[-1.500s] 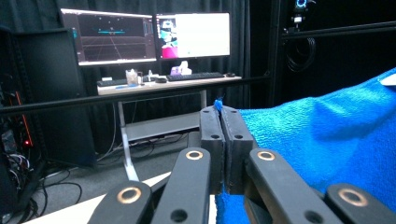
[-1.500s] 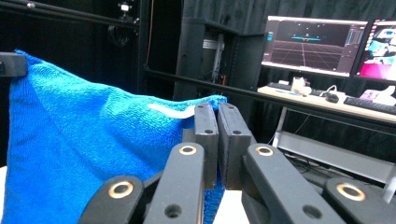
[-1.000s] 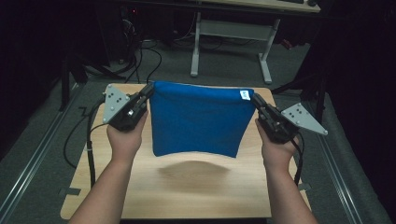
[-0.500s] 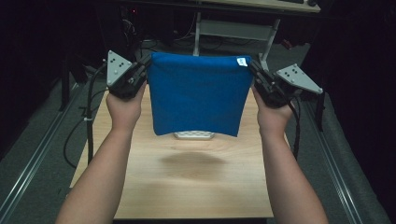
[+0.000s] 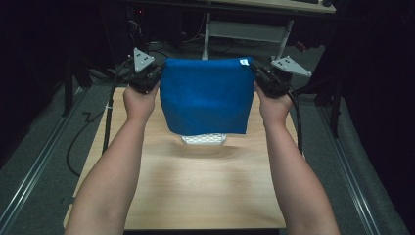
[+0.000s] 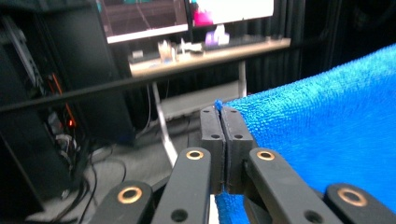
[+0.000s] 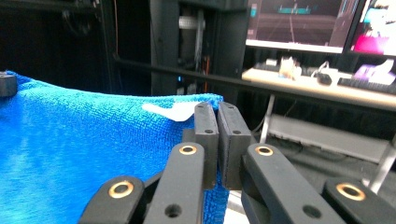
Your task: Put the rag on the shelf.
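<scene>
Blue towel (image 5: 208, 95) held up above the far half of the wooden table (image 5: 195, 191), hanging flat between both hands. Left gripper (image 5: 152, 78) at 9 o'clock of the towel, jaws pinched tight on its top corner (image 6: 224, 109). Right gripper (image 5: 258, 76) at 3 o'clock, jaws clamped on the other top corner, beside a small white tag (image 7: 170, 112). White mesh object (image 5: 204, 139) on the table at 6 o'clock, partly hidden by the towel's lower edge.

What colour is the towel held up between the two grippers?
Bright blue towel, with a small white tag at one top corner; it shows best in the high view.
</scene>
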A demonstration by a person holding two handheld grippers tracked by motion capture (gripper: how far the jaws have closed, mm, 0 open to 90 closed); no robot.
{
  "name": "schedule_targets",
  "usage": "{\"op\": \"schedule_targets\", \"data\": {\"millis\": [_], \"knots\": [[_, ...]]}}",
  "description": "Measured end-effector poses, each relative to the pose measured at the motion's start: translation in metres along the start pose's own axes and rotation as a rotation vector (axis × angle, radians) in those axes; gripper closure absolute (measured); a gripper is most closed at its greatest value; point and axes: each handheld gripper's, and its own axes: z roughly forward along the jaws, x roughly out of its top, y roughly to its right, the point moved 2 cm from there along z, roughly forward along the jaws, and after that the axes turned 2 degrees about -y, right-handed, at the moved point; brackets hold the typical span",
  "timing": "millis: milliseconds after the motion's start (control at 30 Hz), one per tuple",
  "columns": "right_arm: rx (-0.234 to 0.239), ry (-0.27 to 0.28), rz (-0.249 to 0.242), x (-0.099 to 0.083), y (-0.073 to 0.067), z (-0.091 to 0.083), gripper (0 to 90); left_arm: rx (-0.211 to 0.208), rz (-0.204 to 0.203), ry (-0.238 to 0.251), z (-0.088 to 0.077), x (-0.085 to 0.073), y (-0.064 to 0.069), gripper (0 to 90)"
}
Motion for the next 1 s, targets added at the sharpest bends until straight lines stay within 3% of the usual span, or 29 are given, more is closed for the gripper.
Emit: {"op": "schedule_targets", "data": {"millis": [267,533,733,1000], "knots": [[0.01,-0.128,0.005,-0.038,0.005,0.03,88.1,-0.042,-0.066,-0.126,0.026,-0.045,-0.002,89.3],[0.023,-0.249,0.038,-0.089,0.011,0.041,88.1,-0.101,-0.077,-0.25,0.041,-0.094,0.007,89.3],[0.057,-0.289,0.092,-0.13,0.008,0.038,88.0,-0.143,-0.116,-0.282,0.04,-0.122,0.013,89.3],[0.095,-0.315,0.112,-0.157,-0.006,0.036,87.9,-0.196,-0.143,-0.297,0.035,-0.144,0.029,89.3]]}}
